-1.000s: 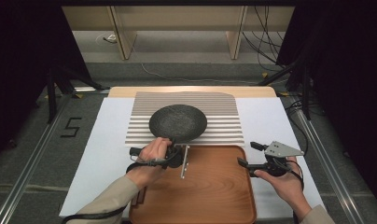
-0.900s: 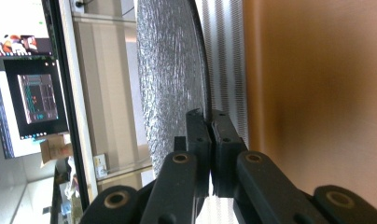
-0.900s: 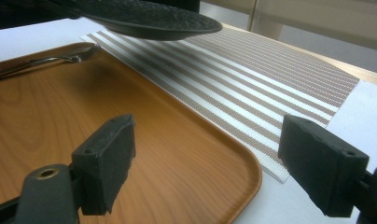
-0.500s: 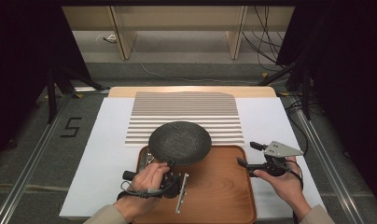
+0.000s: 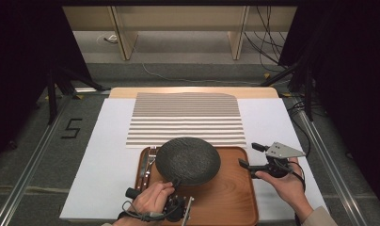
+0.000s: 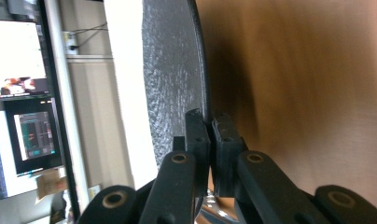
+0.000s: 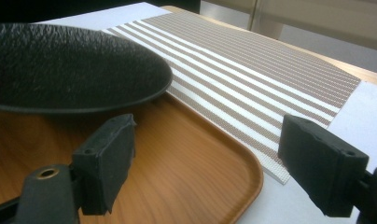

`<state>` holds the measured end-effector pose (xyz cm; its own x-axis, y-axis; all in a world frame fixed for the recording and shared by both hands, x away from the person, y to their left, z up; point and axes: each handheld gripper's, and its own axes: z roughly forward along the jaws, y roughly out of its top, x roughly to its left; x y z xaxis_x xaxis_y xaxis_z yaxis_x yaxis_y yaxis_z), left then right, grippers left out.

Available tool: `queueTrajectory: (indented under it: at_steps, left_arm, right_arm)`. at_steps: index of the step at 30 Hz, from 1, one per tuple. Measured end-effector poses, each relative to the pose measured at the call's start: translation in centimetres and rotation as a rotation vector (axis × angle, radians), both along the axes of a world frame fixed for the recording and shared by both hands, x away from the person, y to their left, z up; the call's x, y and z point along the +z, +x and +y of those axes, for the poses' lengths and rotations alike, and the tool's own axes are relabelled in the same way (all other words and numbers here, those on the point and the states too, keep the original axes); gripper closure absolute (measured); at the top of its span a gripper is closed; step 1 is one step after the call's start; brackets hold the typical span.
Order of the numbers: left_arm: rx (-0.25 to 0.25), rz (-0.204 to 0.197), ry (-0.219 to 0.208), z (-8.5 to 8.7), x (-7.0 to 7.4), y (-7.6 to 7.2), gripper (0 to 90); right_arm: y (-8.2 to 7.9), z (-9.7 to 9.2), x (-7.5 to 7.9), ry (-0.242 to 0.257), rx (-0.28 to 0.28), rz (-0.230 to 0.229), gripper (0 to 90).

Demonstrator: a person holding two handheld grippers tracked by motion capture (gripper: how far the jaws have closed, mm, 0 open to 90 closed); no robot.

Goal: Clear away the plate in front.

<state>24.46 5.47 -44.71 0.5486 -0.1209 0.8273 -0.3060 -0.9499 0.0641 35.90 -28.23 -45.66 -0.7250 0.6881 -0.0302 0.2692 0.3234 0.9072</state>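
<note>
A dark textured plate (image 5: 188, 160) hangs low over the wooden tray (image 5: 225, 197), and its far rim reaches the tray's back edge. My left gripper (image 5: 175, 181) is shut on the plate's near rim. In the left gripper view the two pads (image 6: 197, 135) pinch the plate (image 6: 172, 70) edge-on, with the tray's wood (image 6: 294, 93) beside it. My right gripper (image 5: 250, 156) is open at the tray's right edge and holds nothing. In the right gripper view, that gripper (image 7: 214, 163) faces the tray's corner (image 7: 191, 158), with the plate (image 7: 70, 60) to its left.
A striped placemat (image 5: 186, 117) lies beyond the tray on a white sheet (image 5: 108, 155). Cutlery (image 5: 148, 162) lies along the tray's left side, partly under the plate. Cables run over the floor behind the table.
The left gripper has drawn the plate off the placemat, toward the person, to a spot over the tray. The right gripper has stayed in place.
</note>
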Motion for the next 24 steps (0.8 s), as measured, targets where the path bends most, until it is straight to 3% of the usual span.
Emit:
queueTrajectory:
  at_steps: [2, 4, 10, 12, 13, 18, 20, 22, 24]
  left_arm:
    - [-0.008, 0.015, 0.01, 0.0, -0.3, 0.0, 86.3]
    - [-0.019, 0.005, 0.015, -0.1, -0.7, -0.2, 86.6]
    - [-0.054, 0.047, 0.018, -0.4, -1.2, -0.7, 87.0]
    - [-0.052, 0.106, 0.012, -0.5, -1.2, -0.6, 85.3]
    - [-0.053, 0.142, -0.011, -0.5, -1.4, -0.6, 84.4]
    - [-0.06, 0.24, -0.044, -0.6, -1.6, -0.3, 80.6]
    - [-0.064, 0.292, -0.062, -0.5, -1.2, 0.1, 72.6]
    - [-0.05, 0.374, -0.092, -0.4, -1.0, 0.5, 59.7]
    - [-0.061, 0.442, -0.175, 0.0, -0.4, 0.7, 52.2]
  right_arm:
    - [0.0, 0.0, 0.0, -0.001, 0.001, 0.0, 19.9]
    - [0.0, 0.0, 0.0, -0.001, 0.002, 0.0, 19.9]
    - [0.0, 0.1, 0.0, -0.003, 0.002, 0.002, 19.9]
    - [0.0, 0.1, 0.0, -0.004, 0.003, 0.004, 19.9]
    - [0.0, 0.1, 0.0, -0.004, 0.004, 0.003, 19.9]
    - [0.0, 0.1, 0.0, -0.002, 0.004, 0.005, 19.9]
    - [0.0, 0.2, 0.0, -0.005, 0.006, 0.006, 19.9]
    - [0.0, 0.2, 0.0, -0.005, 0.008, 0.006, 19.9]
    - [0.0, 0.2, 0.0, -0.004, 0.008, 0.006, 19.9]
